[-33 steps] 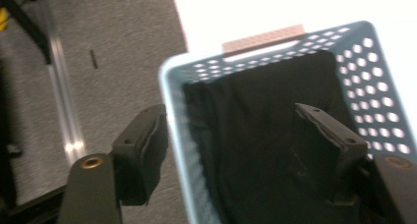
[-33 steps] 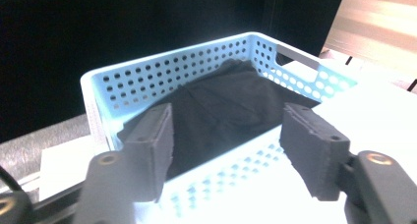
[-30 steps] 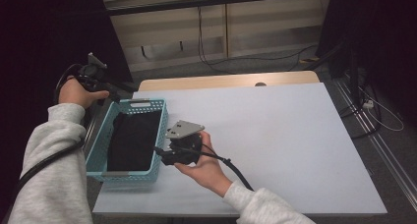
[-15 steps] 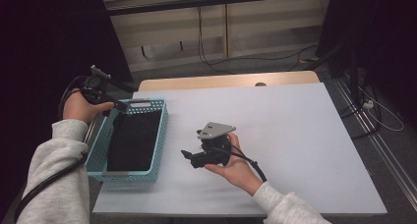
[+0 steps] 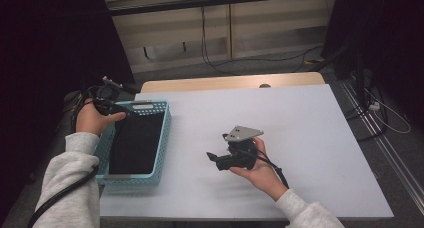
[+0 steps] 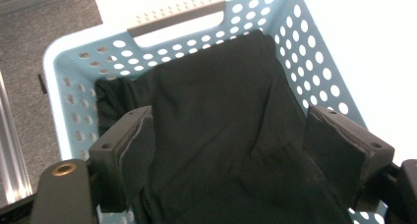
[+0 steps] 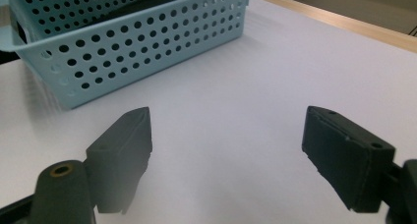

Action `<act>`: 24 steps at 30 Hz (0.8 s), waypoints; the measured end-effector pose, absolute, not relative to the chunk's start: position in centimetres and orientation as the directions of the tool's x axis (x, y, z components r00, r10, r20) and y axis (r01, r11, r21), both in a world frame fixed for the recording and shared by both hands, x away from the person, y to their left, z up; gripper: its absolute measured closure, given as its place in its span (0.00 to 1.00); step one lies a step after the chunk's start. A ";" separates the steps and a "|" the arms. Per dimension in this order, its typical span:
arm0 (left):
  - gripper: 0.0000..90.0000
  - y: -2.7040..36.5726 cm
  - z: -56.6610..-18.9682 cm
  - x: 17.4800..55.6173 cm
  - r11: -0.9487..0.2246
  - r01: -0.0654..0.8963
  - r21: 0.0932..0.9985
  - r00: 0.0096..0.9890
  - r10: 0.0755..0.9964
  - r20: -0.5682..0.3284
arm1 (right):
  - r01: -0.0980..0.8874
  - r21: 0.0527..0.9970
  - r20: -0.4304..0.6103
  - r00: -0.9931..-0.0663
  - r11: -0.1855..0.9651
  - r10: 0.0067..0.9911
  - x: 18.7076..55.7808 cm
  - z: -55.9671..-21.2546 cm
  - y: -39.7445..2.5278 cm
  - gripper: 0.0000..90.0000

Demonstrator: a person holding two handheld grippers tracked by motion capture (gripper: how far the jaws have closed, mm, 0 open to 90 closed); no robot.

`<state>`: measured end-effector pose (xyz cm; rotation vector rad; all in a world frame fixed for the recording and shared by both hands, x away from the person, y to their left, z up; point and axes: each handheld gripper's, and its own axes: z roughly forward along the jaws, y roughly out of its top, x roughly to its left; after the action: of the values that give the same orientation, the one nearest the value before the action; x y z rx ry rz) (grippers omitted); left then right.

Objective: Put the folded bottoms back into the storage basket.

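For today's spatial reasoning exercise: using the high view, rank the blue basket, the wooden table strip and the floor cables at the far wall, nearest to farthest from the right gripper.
1. Blue basket, on the table to the left of the right gripper.
2. Wooden table strip, along the table's far edge.
3. Floor cables, beyond the table by the wall.

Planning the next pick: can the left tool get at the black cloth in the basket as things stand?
Probably yes. The left tool hangs just above the black cloth with its jaws open, the blue basket has no lid, and nothing lies between them. The right tool is off over the table.
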<state>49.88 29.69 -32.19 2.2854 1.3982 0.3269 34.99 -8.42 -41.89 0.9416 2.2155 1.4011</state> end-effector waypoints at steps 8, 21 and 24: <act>0.34 30.1 -33.7 49.1 -0.382 0.770 0.511 0.476 0.877 -0.062 | 0.368 0.890 0.060 -0.678 0.268 0.732 34.5 -42.6 -11.2 0.21; 0.85 31.2 -38.4 47.9 -0.370 0.845 0.385 0.432 0.898 -0.084 | 0.381 0.887 0.048 -0.637 0.261 0.769 33.5 -43.5 -14.1 0.20; 0.91 31.7 -39.5 47.8 -0.355 0.863 0.360 0.417 0.902 -0.111 | 0.379 0.887 0.042 -0.634 0.262 0.773 33.4 -43.5 -14.5 0.20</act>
<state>47.78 31.71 -39.50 2.3157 1.5148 0.1500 33.39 -14.55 -43.51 1.0455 2.1379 1.3307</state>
